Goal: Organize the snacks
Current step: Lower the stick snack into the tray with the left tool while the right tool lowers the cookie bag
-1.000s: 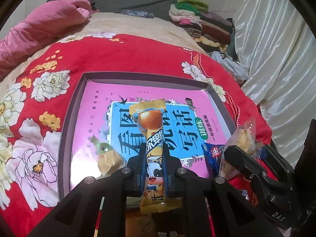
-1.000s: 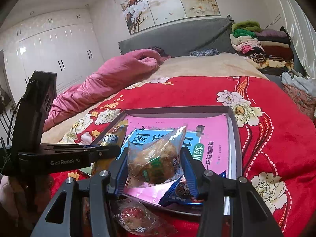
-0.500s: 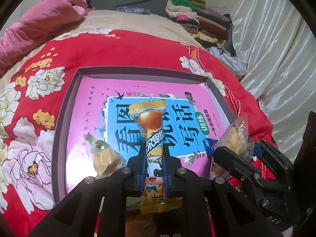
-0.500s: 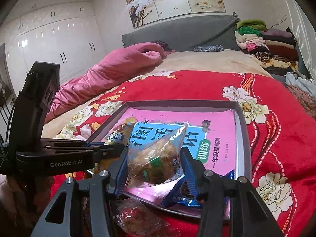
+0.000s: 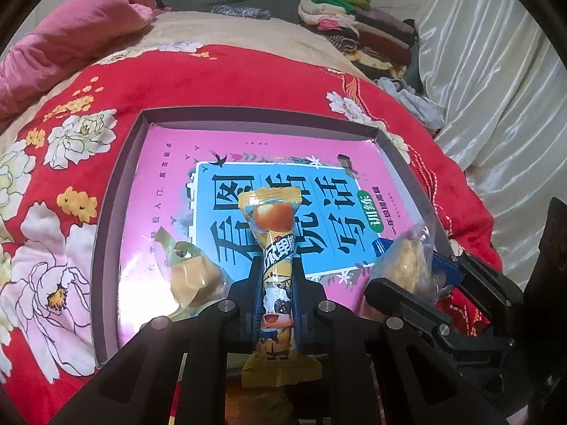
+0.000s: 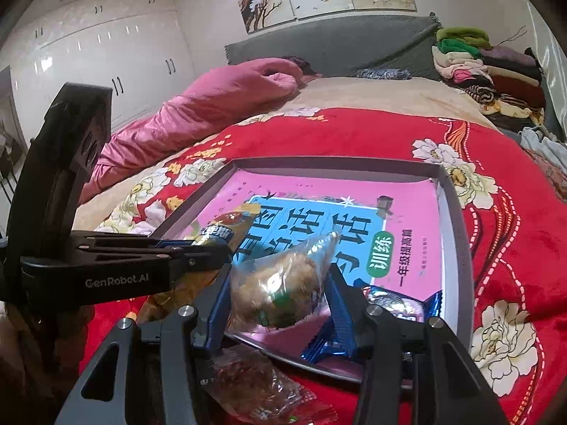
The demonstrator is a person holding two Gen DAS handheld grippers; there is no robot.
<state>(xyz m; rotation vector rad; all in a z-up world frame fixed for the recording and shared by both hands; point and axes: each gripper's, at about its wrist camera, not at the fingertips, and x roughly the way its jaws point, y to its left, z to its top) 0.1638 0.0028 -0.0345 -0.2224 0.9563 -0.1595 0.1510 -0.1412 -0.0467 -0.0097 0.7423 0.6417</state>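
Yellow-wrapped and slim, a snack stick [image 5: 276, 269] stands pinched in the left gripper [image 5: 275, 283], its long axis running straight out along the fingers toward the tray [image 5: 117, 191] on the red quilt [image 5: 219, 81]. Just to its right, the right gripper [image 6: 280, 290] clamps a clear pastry bag [image 6: 280, 283] over the tray's near edge, above a blue packet [image 6: 400, 311]. Both loads hang above the pink book [image 5: 170, 184] lining the tray; release likely calls only for lowering. A wrapped sweet [image 5: 191, 272] lies left.
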